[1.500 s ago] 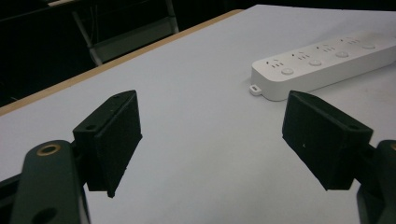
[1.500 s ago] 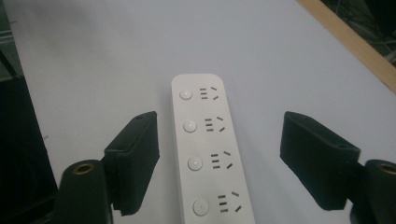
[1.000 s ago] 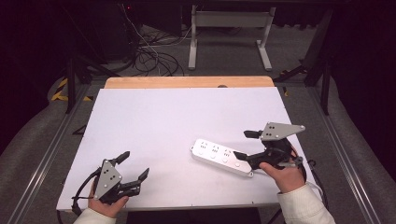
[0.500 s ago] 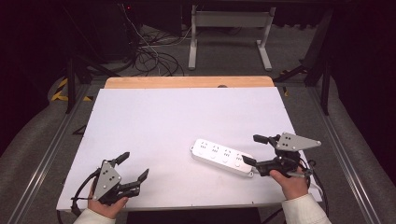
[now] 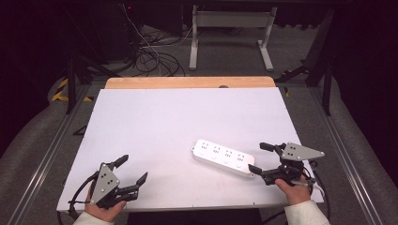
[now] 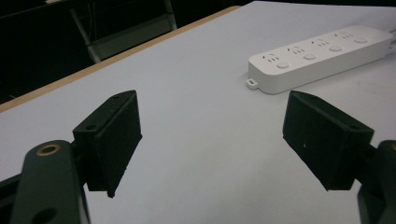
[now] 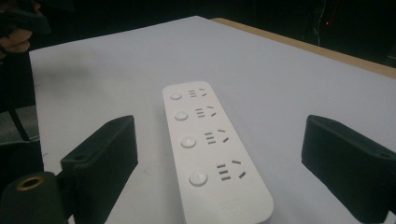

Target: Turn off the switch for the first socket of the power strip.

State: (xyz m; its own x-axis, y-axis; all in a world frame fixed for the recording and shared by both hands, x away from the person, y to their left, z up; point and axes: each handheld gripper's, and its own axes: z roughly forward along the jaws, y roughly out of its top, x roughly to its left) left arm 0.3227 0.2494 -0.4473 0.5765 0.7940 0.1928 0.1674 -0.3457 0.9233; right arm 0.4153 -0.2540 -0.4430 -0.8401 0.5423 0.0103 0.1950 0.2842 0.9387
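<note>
A white power strip (image 5: pixel 224 158) with several sockets and buttons lies flat on the white tabletop (image 5: pixel 164 122), right of centre near the front. My right gripper (image 5: pixel 257 157) is open at the strip's right end, its jaws spread to either side without touching it. In the right gripper view the power strip (image 7: pixel 205 149) runs lengthwise away between the wide jaws of the right gripper (image 7: pixel 222 140). My left gripper (image 5: pixel 133 168) rests open and empty at the front left corner. Seen from the left gripper (image 6: pixel 210 140), the power strip (image 6: pixel 322 56) lies off to the upper right.
A wooden strip (image 5: pixel 187 83) borders the table's far edge. Beyond it on the dark floor are tangled cables (image 5: pixel 150 56) and a white metal stand (image 5: pixel 230 37). Metal rails (image 5: pixel 47 154) run along both sides of the table.
My right gripper has drawn back to the right and toward the front edge, off the strip's end. The strip and my left gripper have stayed put.
</note>
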